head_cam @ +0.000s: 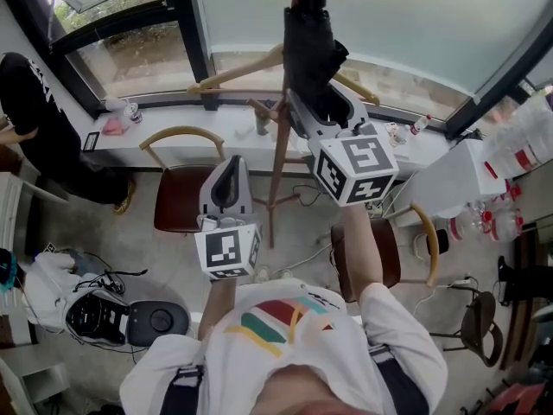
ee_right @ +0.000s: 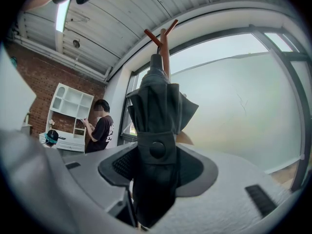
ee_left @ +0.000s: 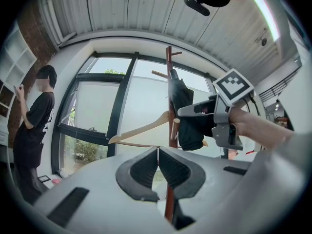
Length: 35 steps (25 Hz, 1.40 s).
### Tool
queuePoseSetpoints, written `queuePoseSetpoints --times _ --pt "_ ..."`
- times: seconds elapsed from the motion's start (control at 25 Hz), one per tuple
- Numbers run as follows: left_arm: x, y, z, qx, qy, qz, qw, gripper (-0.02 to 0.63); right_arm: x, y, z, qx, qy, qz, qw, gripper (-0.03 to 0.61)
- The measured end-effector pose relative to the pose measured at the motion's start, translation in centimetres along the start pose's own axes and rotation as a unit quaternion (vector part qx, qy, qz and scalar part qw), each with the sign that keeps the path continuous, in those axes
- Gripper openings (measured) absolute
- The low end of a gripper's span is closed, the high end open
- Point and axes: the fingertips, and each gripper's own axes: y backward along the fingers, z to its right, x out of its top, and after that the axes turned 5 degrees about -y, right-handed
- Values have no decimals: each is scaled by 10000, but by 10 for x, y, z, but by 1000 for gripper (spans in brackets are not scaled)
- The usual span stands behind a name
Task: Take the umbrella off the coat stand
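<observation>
Backed by tall windows point(head_cam: 415, 24), the right gripper point(ee_right: 158, 174) has its jaws closed on the folded black umbrella point(ee_right: 157, 106) at its buttoned strap point(ee_right: 157, 150), high on the coat stand point(head_cam: 277, 162); the left gripper point(ee_left: 158, 172), nearer and left, is closed and empty. Pulling outward rather than up could catch it on the stand and tip that over, or dislodge the wooden hanger point(head_cam: 233, 73). No container is involved.

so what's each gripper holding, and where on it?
Right gripper clamps the folded black umbrella at its wrap strap, by the snap button. Left gripper: jaws together, holding nothing.
</observation>
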Motion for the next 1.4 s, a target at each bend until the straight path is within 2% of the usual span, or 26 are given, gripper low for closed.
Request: queuePoseSetpoints --times 0.44,1.4 --pt "4 -2 -1 -54 -12 35 10000 8 3 -2 0 -67 123 -24 9999 207" --pt "9 -6 -3 -40 -18 137 9999 8 45 -5 4 -92 212 337 9992 209"
